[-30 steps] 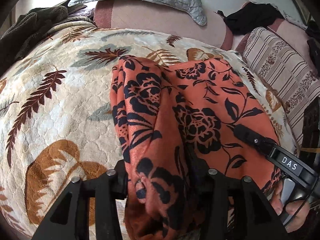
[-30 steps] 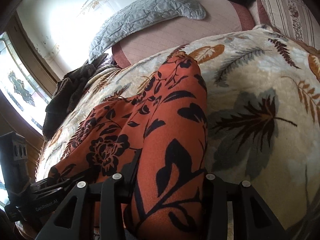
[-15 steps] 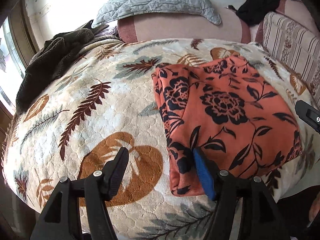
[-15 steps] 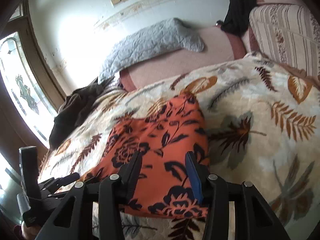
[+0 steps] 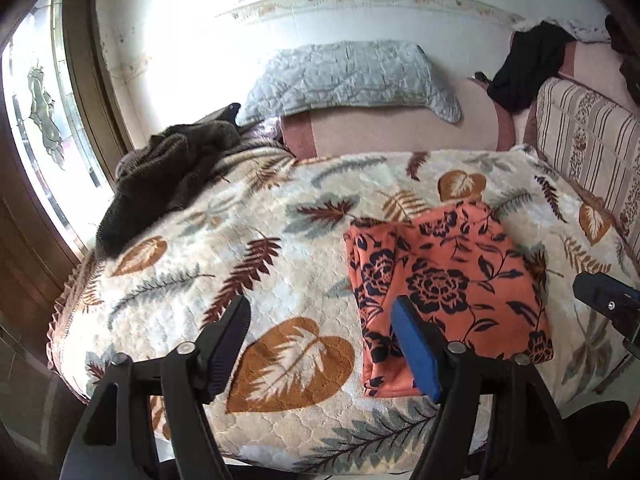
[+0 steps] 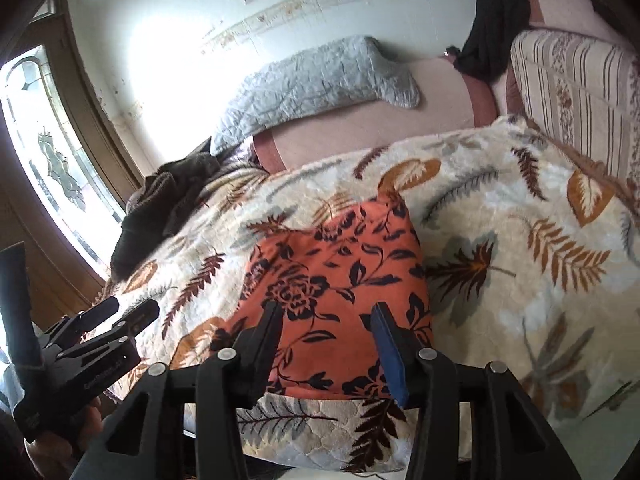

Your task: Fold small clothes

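Both grippers are off the orange floral-print folded garment (image 5: 448, 276) now; a second ago each had cloth bunched between its fingers, and now both views look down on it from higher and further back. Left gripper (image 5: 320, 344): jaws have just been opening, wide now, nothing between them, only the cream leaf-pattern quilted blanket (image 5: 248, 240) shows through the gap. Right gripper (image 6: 324, 340): jaws partly apart, moderate gap, hanging above the garment's near edge and, as far as I can tell, not touching it.

Garment lies flat as a rough rectangle on the blanket, near the front edge, right of centre in the left view.

Risks:
- Left side of the fold looks thicker and rumpled, with layers bunched. It may spring open if left as is, or drag if a finger catches it on a re-grip.
- Garment sits close to the blanket's near edge; a push toward the camera could slide it off.

Hard to make out:
- Near hem is covered by gripper fingers in both views.
- Layer count and whether the edges line up underneath are not visible.
- Dark brown knitted garment (image 5: 160, 176) heaped at far left; its shape is unreadable.
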`<state>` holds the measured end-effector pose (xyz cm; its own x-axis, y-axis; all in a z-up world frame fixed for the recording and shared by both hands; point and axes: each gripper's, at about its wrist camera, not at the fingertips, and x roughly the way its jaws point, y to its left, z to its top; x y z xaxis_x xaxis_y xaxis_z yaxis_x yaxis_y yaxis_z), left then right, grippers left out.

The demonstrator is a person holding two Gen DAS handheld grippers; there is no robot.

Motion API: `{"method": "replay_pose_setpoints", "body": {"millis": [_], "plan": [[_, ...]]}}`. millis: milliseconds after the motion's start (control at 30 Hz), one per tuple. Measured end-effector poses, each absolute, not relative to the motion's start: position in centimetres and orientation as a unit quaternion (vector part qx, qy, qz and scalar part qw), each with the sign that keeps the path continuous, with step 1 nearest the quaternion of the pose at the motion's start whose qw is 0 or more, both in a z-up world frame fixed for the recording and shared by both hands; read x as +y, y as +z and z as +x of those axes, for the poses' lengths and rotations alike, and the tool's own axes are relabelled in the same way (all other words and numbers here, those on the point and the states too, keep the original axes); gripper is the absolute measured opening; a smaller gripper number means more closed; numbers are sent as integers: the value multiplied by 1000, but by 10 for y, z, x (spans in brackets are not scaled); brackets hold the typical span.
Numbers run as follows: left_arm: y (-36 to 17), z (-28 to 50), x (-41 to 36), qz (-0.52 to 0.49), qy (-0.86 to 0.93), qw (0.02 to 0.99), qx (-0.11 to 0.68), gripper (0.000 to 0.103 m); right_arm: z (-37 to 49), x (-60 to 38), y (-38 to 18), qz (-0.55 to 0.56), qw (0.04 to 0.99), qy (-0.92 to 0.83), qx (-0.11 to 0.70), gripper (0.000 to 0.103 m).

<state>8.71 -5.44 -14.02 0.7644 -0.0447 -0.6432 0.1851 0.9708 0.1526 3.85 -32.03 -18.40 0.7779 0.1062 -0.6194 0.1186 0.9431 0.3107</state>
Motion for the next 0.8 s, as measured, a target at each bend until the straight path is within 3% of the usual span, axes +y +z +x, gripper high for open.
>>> {"method": "replay_pose_setpoints", "body": {"millis": [167,467,800], "plan": [[-91,57,-43,82,-48,957,275,92,6,-314,-129,143,951,-11,274,57],[-35,15,-27,56,-18,972,226,100,-39,-306,-77,113,961,-43,247,61],[7,-28,-20,48,-5,983,175,101,-73,-303,-49,84,966,-53,238,64]]}}
